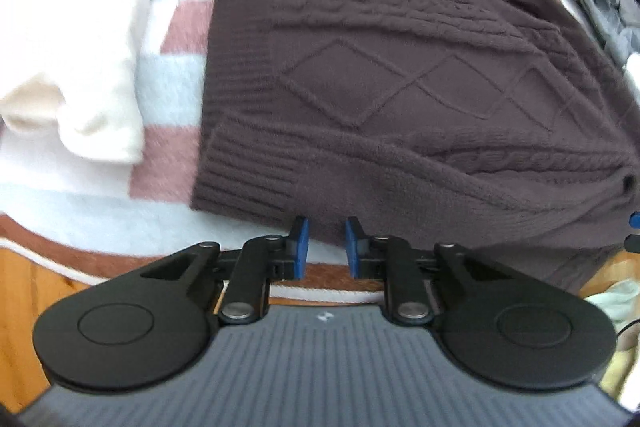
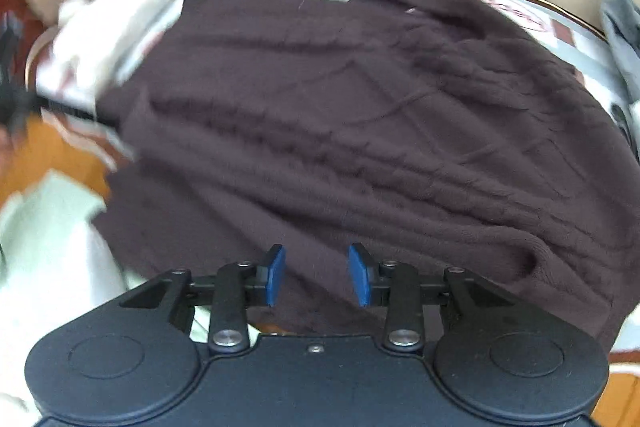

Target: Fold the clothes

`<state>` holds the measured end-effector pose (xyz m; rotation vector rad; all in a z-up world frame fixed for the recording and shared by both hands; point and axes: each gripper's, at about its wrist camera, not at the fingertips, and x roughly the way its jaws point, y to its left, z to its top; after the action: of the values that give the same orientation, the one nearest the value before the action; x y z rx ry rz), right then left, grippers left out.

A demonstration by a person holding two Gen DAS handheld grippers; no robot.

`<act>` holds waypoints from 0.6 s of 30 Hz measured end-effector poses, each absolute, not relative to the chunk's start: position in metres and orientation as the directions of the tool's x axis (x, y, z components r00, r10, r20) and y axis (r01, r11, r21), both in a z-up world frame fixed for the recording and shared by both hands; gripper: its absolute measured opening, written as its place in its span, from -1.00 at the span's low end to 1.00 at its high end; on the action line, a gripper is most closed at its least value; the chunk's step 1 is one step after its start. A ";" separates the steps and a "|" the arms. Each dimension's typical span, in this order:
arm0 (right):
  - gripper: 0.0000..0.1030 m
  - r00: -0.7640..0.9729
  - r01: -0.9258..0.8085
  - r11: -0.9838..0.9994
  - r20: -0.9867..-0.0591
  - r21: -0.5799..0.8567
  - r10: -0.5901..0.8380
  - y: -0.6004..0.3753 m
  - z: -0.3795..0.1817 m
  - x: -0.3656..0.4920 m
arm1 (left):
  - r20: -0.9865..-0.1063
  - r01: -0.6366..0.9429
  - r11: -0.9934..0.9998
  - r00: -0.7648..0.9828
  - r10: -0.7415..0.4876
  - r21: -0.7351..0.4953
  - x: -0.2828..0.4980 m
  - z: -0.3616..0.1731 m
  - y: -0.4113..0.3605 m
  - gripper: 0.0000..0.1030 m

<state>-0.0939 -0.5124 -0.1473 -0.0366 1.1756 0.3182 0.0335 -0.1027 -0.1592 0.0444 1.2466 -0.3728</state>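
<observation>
Dark brown cable-knit sweater [image 1: 400,87] lay spread on the checked blanket [image 1: 172,23], thick, soft and probably weighty, best taken at the ribbed hem [image 1: 240,167]; left gripper [image 1: 326,247] and right gripper [image 2: 318,275] both spread, empty, at its near edge, the right view blurred.

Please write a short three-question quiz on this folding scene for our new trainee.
1. True or false: the left gripper is shut on the brown sweater.
2. What lies left of the sweater on the striped blanket? A) white garment B) red towel C) black shoe
3. Fill in: the right gripper hovers with its jaws ____ over the sweater.

Key: 1 false, its jaws are apart with nothing between them; 2 A, the white garment; 3 open.
</observation>
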 end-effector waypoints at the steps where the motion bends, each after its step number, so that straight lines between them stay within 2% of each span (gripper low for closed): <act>1: -0.21 0.334 -0.290 0.950 -0.917 0.120 0.218 -0.505 -0.154 -0.093 | -0.930 0.312 0.939 0.279 -0.239 -0.147 0.033 -0.158 -0.106 -0.63; 3: -0.16 0.344 -0.334 0.940 -0.919 0.070 0.190 -0.487 -0.165 -0.089 | -0.926 0.330 0.935 0.295 -0.234 -0.131 0.033 -0.156 -0.109 -0.63; 4: -0.07 0.367 -0.346 0.938 -0.917 0.018 0.153 -0.481 -0.170 -0.088 | -0.923 0.336 0.932 0.300 -0.241 -0.134 0.034 -0.155 -0.110 -0.63; 6: -0.05 0.408 -0.343 0.937 -0.909 -0.067 0.085 -0.473 -0.179 -0.086 | -0.920 0.332 0.931 0.298 -0.256 -0.152 0.036 -0.155 -0.110 -0.63; 9: -0.06 0.357 -0.355 0.934 -0.929 -0.035 0.101 -0.475 -0.192 -0.083 | -0.915 0.326 0.931 0.302 -0.267 -0.164 0.038 -0.154 -0.106 -0.63; 10: -0.29 0.359 -0.361 0.931 -0.929 -0.052 0.087 -0.475 -0.195 -0.084 | -0.915 0.326 0.931 0.304 -0.266 -0.162 0.039 -0.153 -0.105 -0.63; 11: -0.64 0.372 -0.362 0.929 -0.925 -0.069 0.076 -0.477 -0.196 -0.085 | -0.915 0.327 0.932 0.306 -0.263 -0.159 0.039 -0.153 -0.104 -0.63; 12: -0.82 0.411 -0.352 0.932 -0.909 -0.087 0.070 -0.482 -0.190 -0.088 | -0.919 0.327 0.933 0.303 -0.253 -0.149 0.039 -0.153 -0.104 -0.63; 17: -0.83 0.515 -0.174 0.984 -0.855 -0.033 0.063 -0.529 -0.115 -0.115 | -0.913 0.348 0.932 0.339 -0.226 -0.102 0.040 -0.143 -0.103 -0.62; 18: -0.83 0.522 -0.149 0.988 -0.852 -0.037 0.047 -0.539 -0.099 -0.122 | -0.903 0.363 0.926 0.359 -0.238 -0.100 0.039 -0.138 -0.104 -0.56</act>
<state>-0.1220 -0.5387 -0.0988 -0.1102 1.0157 0.1174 0.0392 -0.1041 -0.1378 0.1243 1.1403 -0.3893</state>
